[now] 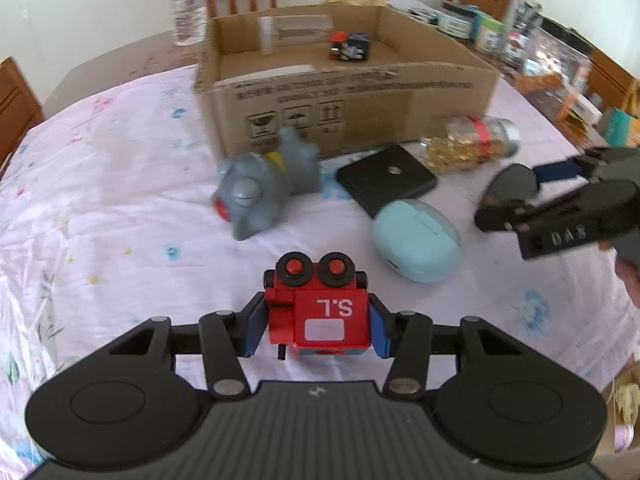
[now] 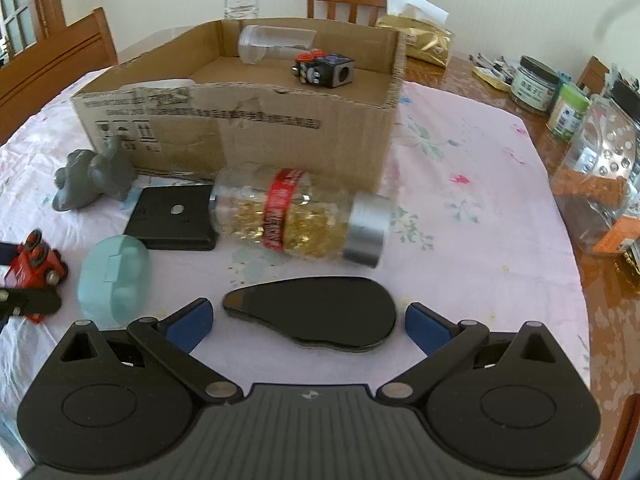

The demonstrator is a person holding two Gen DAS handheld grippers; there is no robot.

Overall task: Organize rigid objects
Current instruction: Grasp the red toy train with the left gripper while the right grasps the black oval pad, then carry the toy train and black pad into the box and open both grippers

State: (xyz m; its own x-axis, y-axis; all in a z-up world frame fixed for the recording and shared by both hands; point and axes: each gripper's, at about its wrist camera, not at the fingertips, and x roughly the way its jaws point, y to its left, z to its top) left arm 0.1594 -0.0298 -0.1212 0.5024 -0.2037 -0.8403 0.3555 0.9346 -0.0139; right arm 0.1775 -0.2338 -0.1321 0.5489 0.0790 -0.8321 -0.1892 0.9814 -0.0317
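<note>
My left gripper (image 1: 318, 326) is shut on a red toy robot (image 1: 320, 306) marked "S.L" and holds it just above the pink cloth; it also shows in the right wrist view (image 2: 34, 270). My right gripper (image 2: 308, 326) is open, its blue pads either side of a flat black teardrop-shaped object (image 2: 316, 314) lying on the cloth; that object also shows in the left wrist view (image 1: 514, 184). An open cardboard box (image 1: 348, 88) stands behind, holding a clear tube (image 2: 276, 42) and a black-and-red toy (image 2: 324, 66).
On the cloth lie a grey figurine (image 1: 260, 184), a black square case (image 1: 386, 178), a light blue oval case (image 1: 416, 240) and a jar of gold capsules (image 2: 300, 218). Jars and clutter (image 2: 580, 128) line the right table edge. A water bottle (image 1: 186, 0) and chairs stand behind.
</note>
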